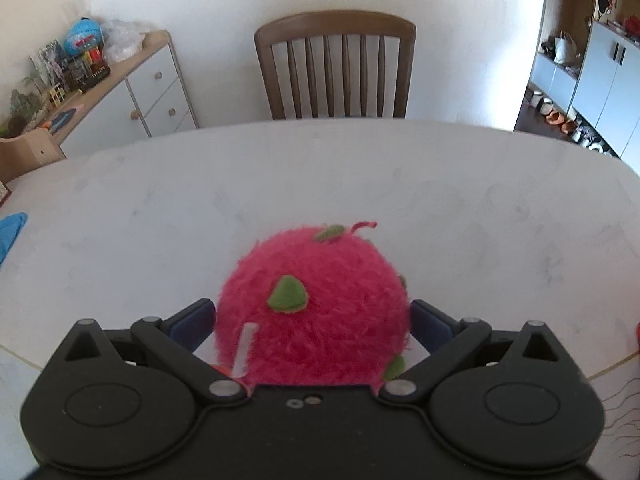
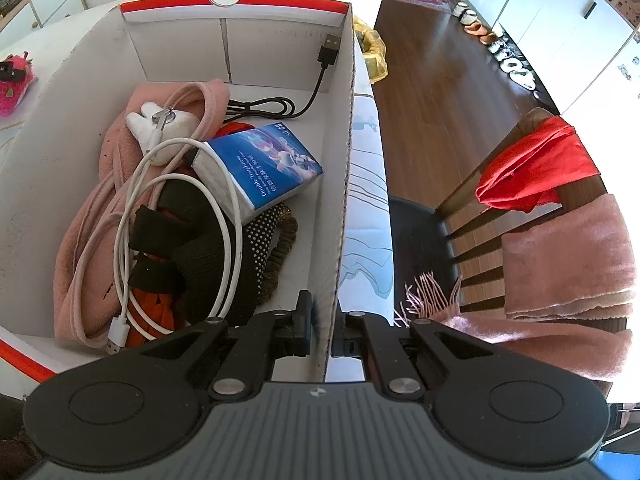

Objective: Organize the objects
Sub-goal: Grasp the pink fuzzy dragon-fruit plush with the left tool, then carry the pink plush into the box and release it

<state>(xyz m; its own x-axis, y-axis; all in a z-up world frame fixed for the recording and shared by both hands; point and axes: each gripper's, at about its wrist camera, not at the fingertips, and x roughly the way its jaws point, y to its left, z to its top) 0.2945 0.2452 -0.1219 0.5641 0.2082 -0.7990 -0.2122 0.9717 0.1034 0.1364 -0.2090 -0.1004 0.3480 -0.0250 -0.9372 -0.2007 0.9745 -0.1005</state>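
The right gripper (image 2: 320, 334) is clamped narrowly on the near side wall of the white cardboard box (image 2: 344, 184), one finger inside and one outside, apparently so the box is kept steady for loading. Inside the box, a blue tissue pack (image 2: 260, 168), a white cable (image 2: 180, 216) and a pink cloth (image 2: 80, 240) are seen. Left of the box, above the table (image 1: 160, 220), a fuzzy pink ball (image 1: 316, 304) is gripped between the widely spread fingers of the left gripper (image 1: 312, 320), presumably to be carried into the box.
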